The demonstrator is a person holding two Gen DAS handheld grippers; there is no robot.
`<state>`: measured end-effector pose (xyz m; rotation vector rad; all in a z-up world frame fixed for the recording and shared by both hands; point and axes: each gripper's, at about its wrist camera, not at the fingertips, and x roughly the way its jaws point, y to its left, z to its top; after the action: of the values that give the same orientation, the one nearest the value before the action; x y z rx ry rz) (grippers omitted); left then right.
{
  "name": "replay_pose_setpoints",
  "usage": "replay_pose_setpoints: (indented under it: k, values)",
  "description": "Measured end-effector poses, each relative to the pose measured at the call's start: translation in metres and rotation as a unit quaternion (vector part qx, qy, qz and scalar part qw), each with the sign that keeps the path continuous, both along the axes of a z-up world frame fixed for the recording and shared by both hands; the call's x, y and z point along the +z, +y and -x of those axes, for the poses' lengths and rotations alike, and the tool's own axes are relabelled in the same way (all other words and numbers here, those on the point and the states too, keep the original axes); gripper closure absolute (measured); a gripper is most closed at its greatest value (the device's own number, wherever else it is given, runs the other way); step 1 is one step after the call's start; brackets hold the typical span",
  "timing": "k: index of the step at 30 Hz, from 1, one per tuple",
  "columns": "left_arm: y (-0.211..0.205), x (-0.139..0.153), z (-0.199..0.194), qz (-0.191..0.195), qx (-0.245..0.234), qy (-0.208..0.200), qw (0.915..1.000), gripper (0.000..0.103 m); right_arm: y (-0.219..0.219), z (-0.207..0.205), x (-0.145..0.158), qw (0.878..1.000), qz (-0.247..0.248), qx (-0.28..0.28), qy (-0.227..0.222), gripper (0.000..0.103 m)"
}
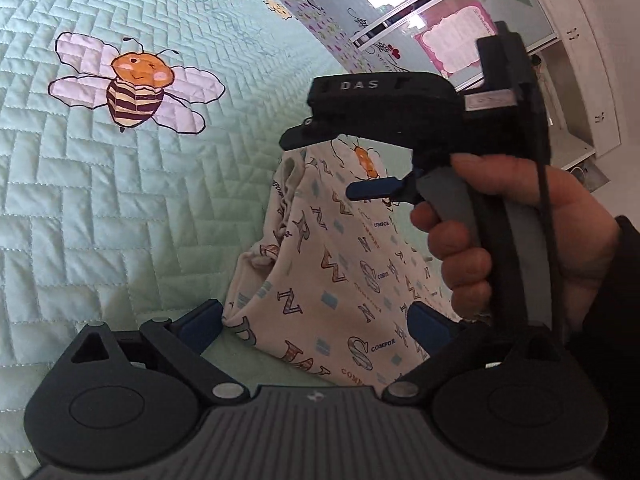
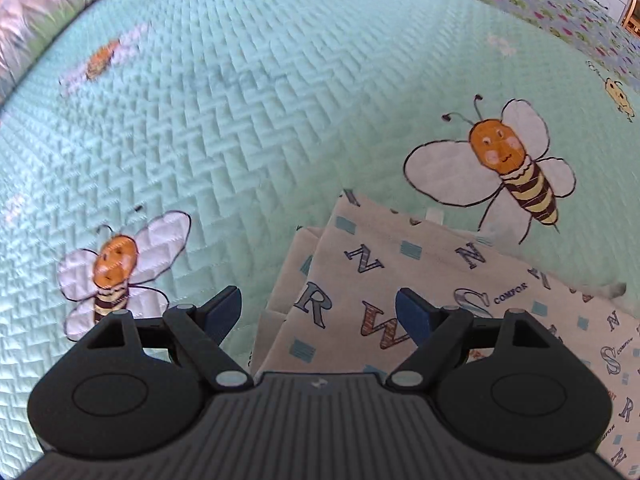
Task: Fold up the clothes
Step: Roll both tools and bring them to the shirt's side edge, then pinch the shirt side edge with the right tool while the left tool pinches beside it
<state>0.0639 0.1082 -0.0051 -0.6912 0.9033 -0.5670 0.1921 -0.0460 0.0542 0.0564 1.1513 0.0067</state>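
Both cameras ride the grippers, close above the quilted bed (image 2: 224, 128) — the left wrist view tilts gently down across it toward a far wardrobe (image 1: 472, 12), the right looks steeply down. Both share the letter-print garment (image 1: 340, 272) — and a bee patch (image 2: 508, 164).

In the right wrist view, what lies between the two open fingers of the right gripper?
The folded letter-print garment lies on the green quilt between and beyond the right gripper fingers, which stand apart and are not touching it.
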Motion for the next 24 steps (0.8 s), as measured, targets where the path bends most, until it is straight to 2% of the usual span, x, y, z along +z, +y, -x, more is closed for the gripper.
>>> replay_pose_setpoints:
  k: [4,11,14,16,19,24]
  values:
    - [0.007,-0.005,-0.003,0.026,-0.001,0.005,0.9996,0.028,0.007,-0.008,-0.01,0.999,0.027,0.003,0.021,0.019]
    - [0.01,-0.008,-0.003,0.038,-0.003,0.008,0.9992,0.04,0.023,-0.016,-0.019,0.997,0.064,0.007,0.036,0.021]
    - [0.01,-0.008,-0.002,0.038,-0.006,0.006,0.9993,0.046,0.027,-0.016,-0.019,0.996,0.074,0.008,0.039,0.034]
    - [0.01,-0.009,-0.003,0.042,-0.007,0.007,0.9991,0.049,0.03,-0.015,-0.017,0.995,0.088,0.014,0.038,0.053]
    - [0.012,-0.009,-0.003,0.042,-0.007,0.008,0.9991,0.052,0.03,-0.014,-0.012,0.994,0.098,0.017,0.037,0.071]
    - [0.009,-0.007,-0.001,0.022,-0.013,-0.005,0.9996,0.052,0.026,-0.01,-0.01,0.995,0.098,0.011,0.027,0.083]
